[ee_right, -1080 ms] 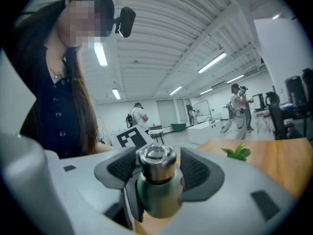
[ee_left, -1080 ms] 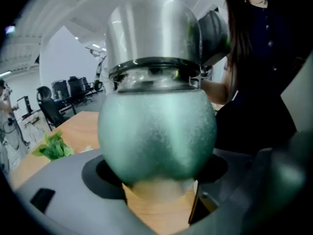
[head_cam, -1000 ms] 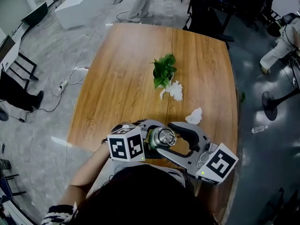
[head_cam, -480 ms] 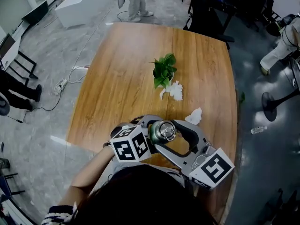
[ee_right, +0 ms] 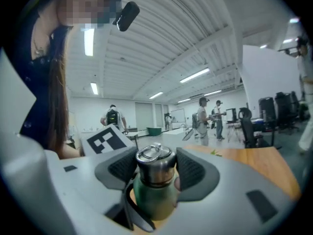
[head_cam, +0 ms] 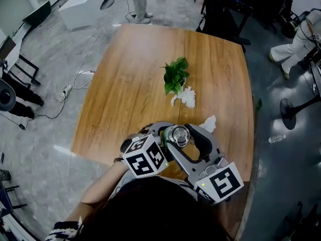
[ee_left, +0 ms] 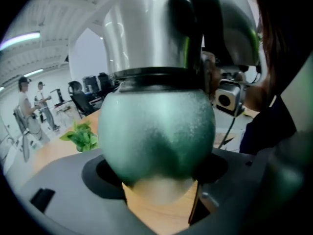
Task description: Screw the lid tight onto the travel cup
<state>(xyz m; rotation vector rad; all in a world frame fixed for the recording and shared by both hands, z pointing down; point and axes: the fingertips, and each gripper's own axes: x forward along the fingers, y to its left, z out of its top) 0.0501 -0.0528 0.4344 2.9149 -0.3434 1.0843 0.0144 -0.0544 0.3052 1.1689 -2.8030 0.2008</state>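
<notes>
A green travel cup (ee_left: 161, 136) with a steel lid (head_cam: 178, 135) is held upright over the near edge of the wooden table (head_cam: 130, 84). My left gripper (ee_left: 159, 177) is shut on the cup's rounded green body, which fills the left gripper view. My right gripper (ee_right: 155, 173) is shut on the steel lid (ee_right: 155, 161), its ribbed pads (ee_right: 191, 170) pressing both sides. The lid sits on the cup (ee_right: 152, 199), and its top ring faces up. In the head view both grippers meet at the cup, the left gripper (head_cam: 161, 140) from the left and the right gripper (head_cam: 186, 138) from the right.
A small potted plant (head_cam: 174, 77) stands mid-table, with crumpled white tissue (head_cam: 186, 97) beside it and another piece (head_cam: 207, 124) close to my right gripper. People and office chairs stand beyond the table's far end.
My right gripper has swung round the lid: its marker cube moved left and nearer to me. The left marker cube shifted right. The cup stays at the near edge.
</notes>
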